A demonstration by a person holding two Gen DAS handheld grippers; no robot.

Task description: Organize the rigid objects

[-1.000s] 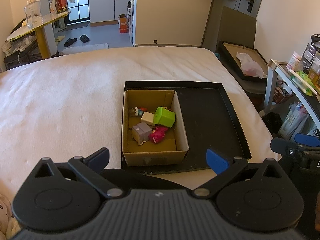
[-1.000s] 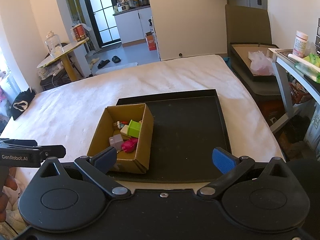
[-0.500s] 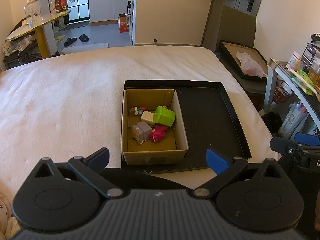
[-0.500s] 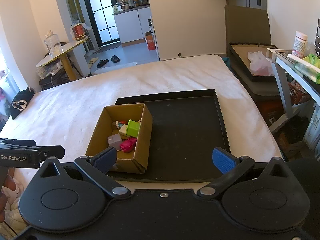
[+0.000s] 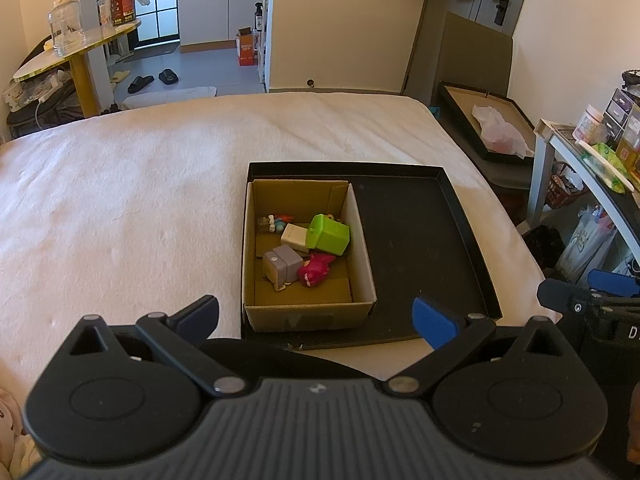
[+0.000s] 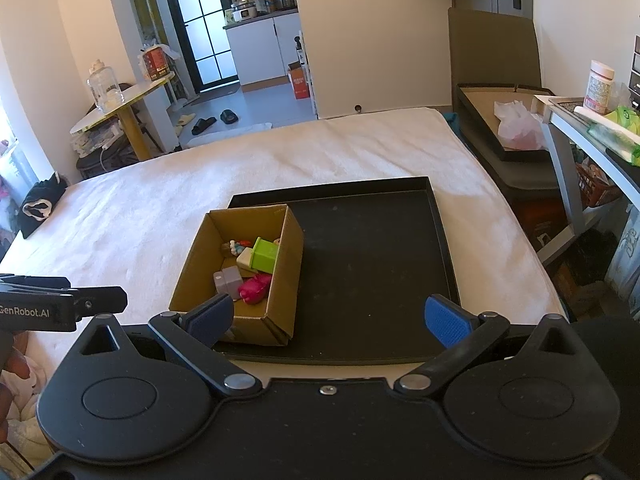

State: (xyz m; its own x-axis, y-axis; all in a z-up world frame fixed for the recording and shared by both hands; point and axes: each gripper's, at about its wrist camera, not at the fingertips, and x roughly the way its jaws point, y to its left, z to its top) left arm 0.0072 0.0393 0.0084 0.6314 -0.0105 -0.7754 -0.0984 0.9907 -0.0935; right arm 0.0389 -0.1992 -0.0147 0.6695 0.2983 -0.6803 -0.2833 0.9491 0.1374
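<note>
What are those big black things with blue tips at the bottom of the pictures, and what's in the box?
Those are two grabbing tools that a person holds, one in each hand. Each tool has a camera that looks out along its two fingers, so each picture is taken from one tool. The left gripper and the right gripper are both open and hold nothing. They hover over a bed with a pale cover. On the bed lies a flat black tray, and in its left part stands a cardboard box. In the box are small toys: a green block, a cream block, a grey block, a pink toy and some tiny figures too small to make out.
</note>
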